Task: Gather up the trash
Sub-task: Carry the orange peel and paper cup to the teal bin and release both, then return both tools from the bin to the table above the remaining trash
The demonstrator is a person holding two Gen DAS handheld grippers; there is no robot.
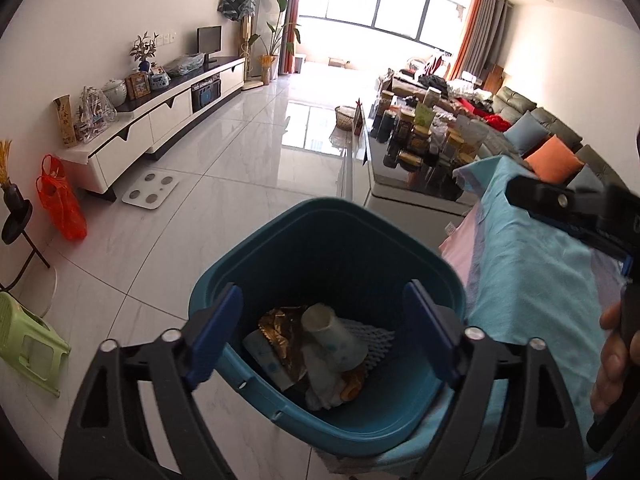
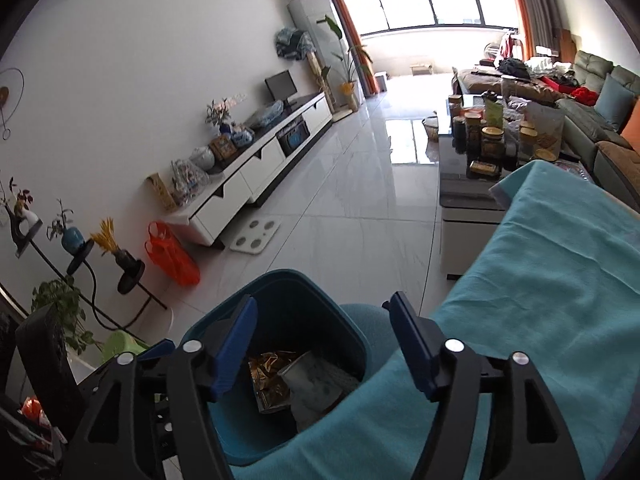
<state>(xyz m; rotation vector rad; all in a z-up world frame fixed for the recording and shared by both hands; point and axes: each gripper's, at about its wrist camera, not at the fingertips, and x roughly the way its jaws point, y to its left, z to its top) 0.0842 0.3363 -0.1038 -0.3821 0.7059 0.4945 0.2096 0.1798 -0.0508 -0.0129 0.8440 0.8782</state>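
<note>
A white scale (image 1: 150, 191) lies on the floor near an orange bag (image 1: 60, 200).

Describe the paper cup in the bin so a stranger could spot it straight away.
Find the teal bin on the white tiled floor, right beside the table draped in turquoise cloth. Look down inside at the heap of rubbish. The paper cup lies tipped on its side on top, pale with small blue dots, next to a crinkled gold foil wrapper and over white foam netting.
</note>
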